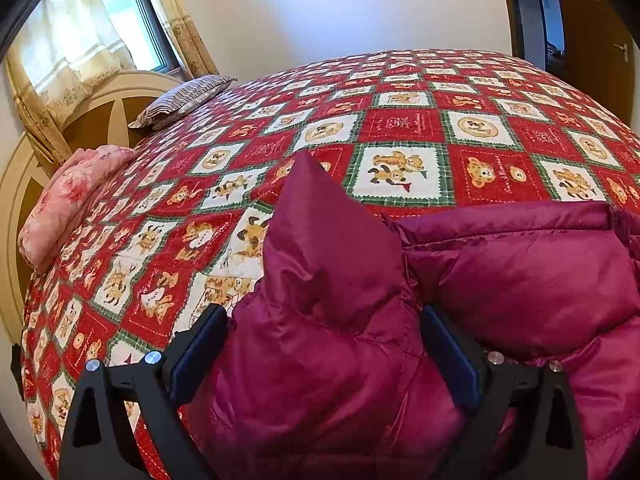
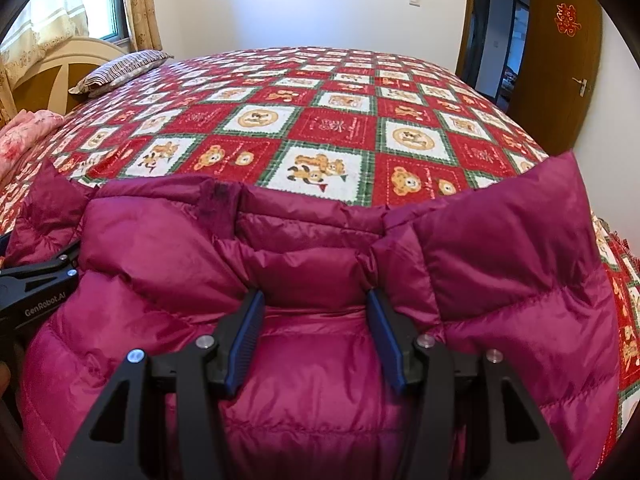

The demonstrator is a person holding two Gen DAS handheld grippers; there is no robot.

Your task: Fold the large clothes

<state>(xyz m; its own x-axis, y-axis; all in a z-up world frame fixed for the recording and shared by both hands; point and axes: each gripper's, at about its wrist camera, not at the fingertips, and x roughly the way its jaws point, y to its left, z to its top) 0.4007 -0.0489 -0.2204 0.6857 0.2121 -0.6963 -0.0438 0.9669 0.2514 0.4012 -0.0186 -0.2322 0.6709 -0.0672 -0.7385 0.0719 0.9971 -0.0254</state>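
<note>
A magenta quilted down jacket (image 2: 320, 360) lies on the near side of the bed; it also fills the lower right of the left wrist view (image 1: 520, 280). My left gripper (image 1: 324, 336) is open, its jaws wide on either side of a raised, pointed fold of the jacket (image 1: 320, 232). My right gripper (image 2: 316, 312) is open over the jacket's middle, near the collar, its blue pads (image 2: 248, 336) just above the fabric. The left gripper's body shows at the left edge of the right wrist view (image 2: 36, 288).
The bed carries a red, white and green teddy-bear quilt (image 1: 400, 128). A striped pillow (image 1: 188, 98) and a pink folded blanket (image 1: 68, 200) lie by the headboard at left. A window with curtains (image 1: 80, 40) is far left; a wooden door (image 2: 560, 60) stands at right.
</note>
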